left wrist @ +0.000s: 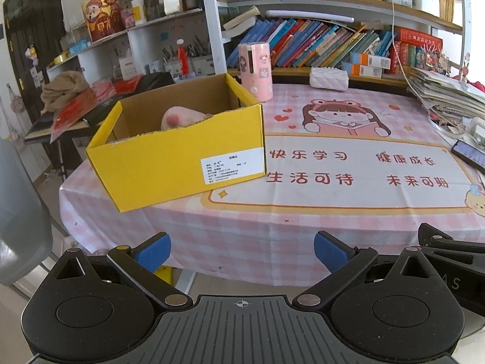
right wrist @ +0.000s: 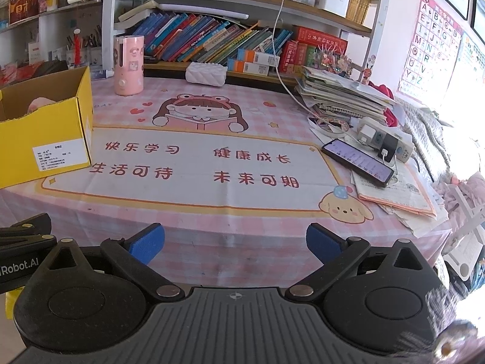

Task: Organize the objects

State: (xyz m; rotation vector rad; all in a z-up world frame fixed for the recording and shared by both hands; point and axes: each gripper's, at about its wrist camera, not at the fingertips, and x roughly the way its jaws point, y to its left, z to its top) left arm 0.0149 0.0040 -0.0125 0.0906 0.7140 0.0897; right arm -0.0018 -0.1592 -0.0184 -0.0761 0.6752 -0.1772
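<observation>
**Two open grippers, nothing held — pick the next target first**

Both grippers sit back at the near table edge, level with each other. Left gripper (left wrist: 242,250): jaws spread wide, blue pads (left wrist: 154,251) bare, nothing between them. Right gripper (right wrist: 235,242): same, jaws wide apart and empty.

Where things are:
- Yellow box (left wrist: 182,163) is ahead and left of the left gripper, top open, label facing the camera. A pink plush item (left wrist: 178,118) already lies inside, only its top showing over the wall.
- Pink cylinder (right wrist: 128,65) stands upright behind the box's far right corner, near it; contact can't be judged.
- White quilted pouch (right wrist: 206,74) lies farther back, ahead of the right gripper, against the shelf base.
- Phone (right wrist: 357,165) is ahead and right of the right gripper, cable plugged in, lying on loose papers (right wrist: 397,194).

Judgement: the cloth directly ahead of both grippers is bare, so most sorting looks done, or the remaining items are the far ones.

How I'd do it:
- Take the pouch or cylinder with the right gripper; the left one's path is blocked by the box.
- Grip the cylinder low and square across its width: it's tall and likely tips.
- Lift over the box wall, don't drag.
- Skip the phone; the cable will snag.
</observation>
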